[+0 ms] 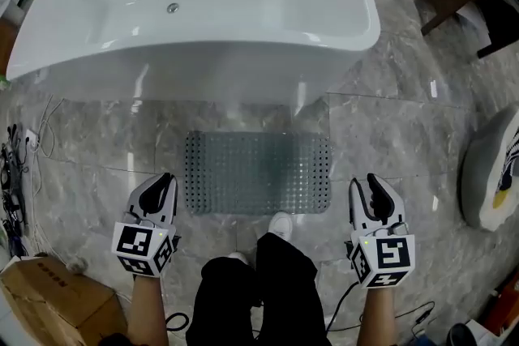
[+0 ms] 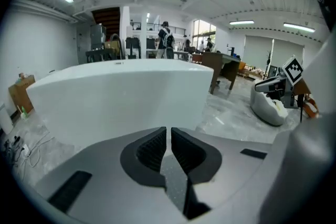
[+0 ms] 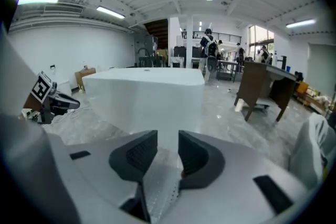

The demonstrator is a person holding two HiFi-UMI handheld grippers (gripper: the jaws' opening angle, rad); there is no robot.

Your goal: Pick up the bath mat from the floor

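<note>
Left hand-held gripper [image 1: 162, 182]: hovering left of the mat, jaws closed, empty.
Mat [image 1: 258, 173]: lying flat on the floor [image 1: 389, 134], just before the tub [image 1: 195, 4].
Right hand-held gripper [image 1: 373, 184]: hovering right of the mat, jaws partly apart, empty.
Advice: opening both wide and pinching opposite short edges is likely working best.

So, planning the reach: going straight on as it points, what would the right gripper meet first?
Probably the tub wall: it fills the gap between the right gripper's open jaws. Depth is unclear.
</note>
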